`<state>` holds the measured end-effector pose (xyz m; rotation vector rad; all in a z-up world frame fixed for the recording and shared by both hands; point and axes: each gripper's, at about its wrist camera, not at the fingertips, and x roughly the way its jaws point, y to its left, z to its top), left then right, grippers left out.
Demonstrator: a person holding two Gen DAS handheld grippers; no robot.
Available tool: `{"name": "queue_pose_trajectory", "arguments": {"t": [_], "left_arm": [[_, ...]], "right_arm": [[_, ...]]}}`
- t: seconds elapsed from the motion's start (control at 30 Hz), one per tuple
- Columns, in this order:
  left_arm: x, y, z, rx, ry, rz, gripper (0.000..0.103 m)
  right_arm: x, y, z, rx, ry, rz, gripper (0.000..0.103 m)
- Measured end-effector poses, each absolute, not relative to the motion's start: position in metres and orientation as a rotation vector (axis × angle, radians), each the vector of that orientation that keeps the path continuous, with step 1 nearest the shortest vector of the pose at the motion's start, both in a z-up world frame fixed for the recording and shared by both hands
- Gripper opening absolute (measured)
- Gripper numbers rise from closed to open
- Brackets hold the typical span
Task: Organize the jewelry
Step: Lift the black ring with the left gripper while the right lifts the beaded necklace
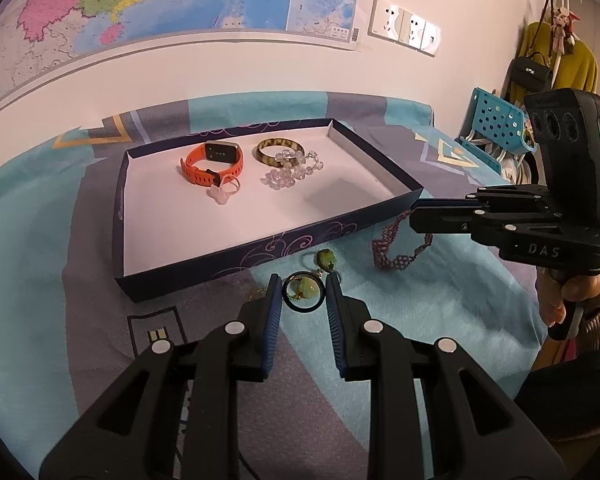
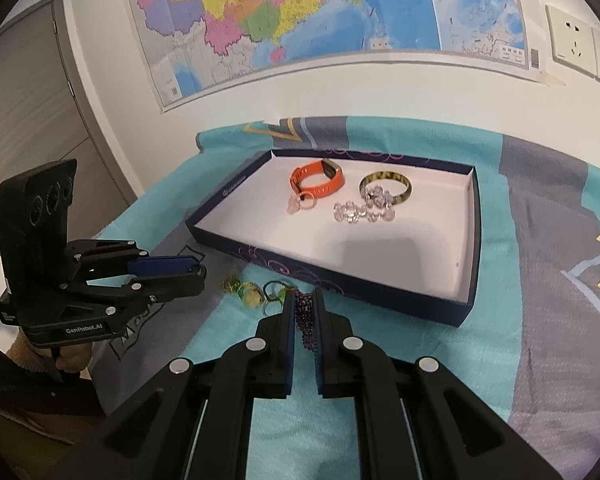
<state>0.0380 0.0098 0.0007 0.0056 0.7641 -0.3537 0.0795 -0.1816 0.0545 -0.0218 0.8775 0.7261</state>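
Note:
My right gripper [image 2: 304, 298] is shut on a purple woven bracelet [image 2: 306, 320]. In the left wrist view that bracelet [image 1: 392, 256] hangs from the right gripper [image 1: 412, 214] down to the cloth, just off the box's near right corner. My left gripper [image 1: 304, 282] stands open over a round dark pendant with a green stone [image 1: 303, 295] that lies on the cloth. From the right wrist view the left gripper [image 2: 200, 276] has nothing between its pads. The dark blue box [image 1: 132, 216] holds an orange watch [image 1: 212, 164], a brown bangle [image 1: 278, 150], clear beads [image 1: 292, 170] and a pink ring [image 1: 224, 190].
A green bead charm [image 1: 326, 260] and a thin gold chain lie by the pendant, in front of the box [image 2: 340, 280]. A teal and grey cloth [image 1: 440, 312] covers the table. A blue perforated basket [image 1: 496, 124] and hanging bags [image 1: 532, 72] stand at the right. A map hangs on the wall behind.

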Motion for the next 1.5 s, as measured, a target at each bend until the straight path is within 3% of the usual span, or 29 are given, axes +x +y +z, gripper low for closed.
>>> {"name": "queue_pose_trajectory", "arguments": {"t": [1.5], "left_arm": [[0.087,0.015,0.027,0.036,0.702,-0.321,0.023]], "right_arm": [[0.141,-0.170,0.086,-0.042,0.775,0.692,0.007]]}}
